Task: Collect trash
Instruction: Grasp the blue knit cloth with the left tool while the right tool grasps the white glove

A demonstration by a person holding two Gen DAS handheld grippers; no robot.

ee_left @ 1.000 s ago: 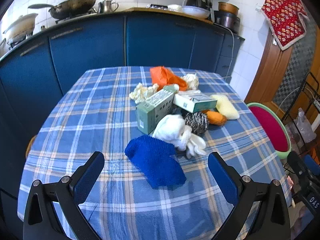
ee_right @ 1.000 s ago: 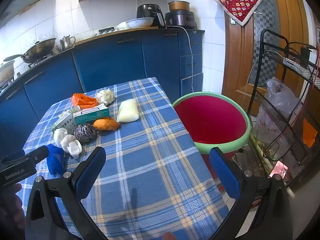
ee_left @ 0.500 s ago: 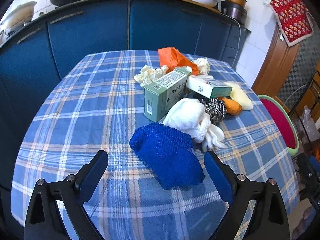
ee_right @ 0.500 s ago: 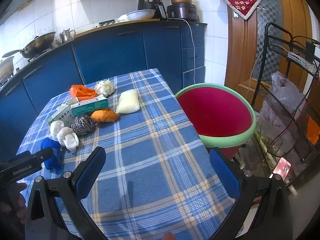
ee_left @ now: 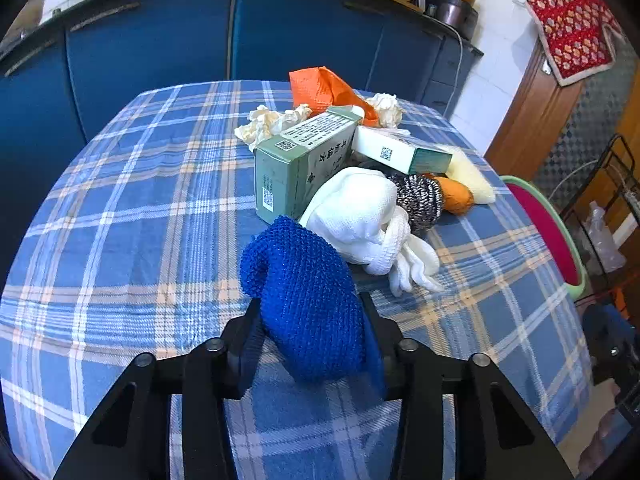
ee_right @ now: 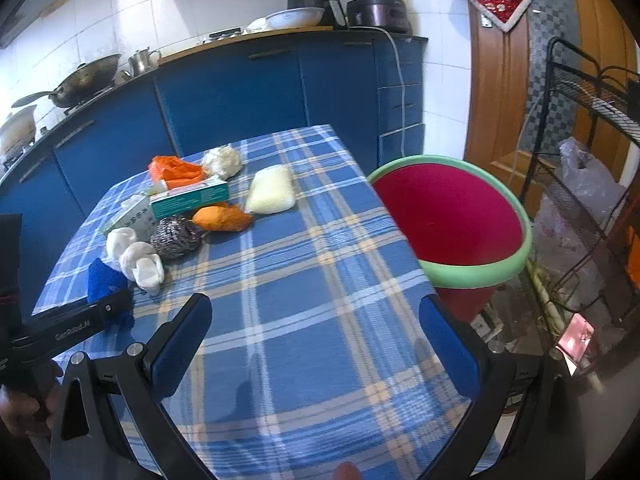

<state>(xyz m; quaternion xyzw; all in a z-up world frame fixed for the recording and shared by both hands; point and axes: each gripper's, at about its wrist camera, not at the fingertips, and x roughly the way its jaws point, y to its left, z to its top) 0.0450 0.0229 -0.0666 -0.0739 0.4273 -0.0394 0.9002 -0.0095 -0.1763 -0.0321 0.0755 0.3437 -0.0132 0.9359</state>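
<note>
Your left gripper [ee_left: 310,332] had its fingers [ee_left: 250,336] pinched on the near end of the blue knitted cloth [ee_left: 304,296], one finger on each side of it. The cloth's far end bulged out ahead of the fingertips, and it lay on the checked cloth of the bench [ee_left: 132,208].

Just ahead of the blue cloth, touching its far right edge, sat a bundle of white gloves [ee_left: 368,232]. Ahead of the left finger stood a green carton [ee_left: 304,160], with crumpled paper [ee_left: 268,122] and an orange bag [ee_left: 324,90] behind it. Ahead of the right finger lay a steel scourer [ee_left: 420,200], an orange wad [ee_left: 454,198], a white and teal box [ee_left: 400,152] and a pale yellow sponge [ee_left: 468,176].

Your right gripper [ee_right: 316,344] hovered over bare bench with its fingers spread wide and nothing between them. Ahead of its right finger, just off the bench edge, stood the red bin with a green rim [ee_right: 452,216]. The pile of trash lay well ahead of its left finger, and the left gripper showed there too, at the left edge beside the blue cloth.
</note>
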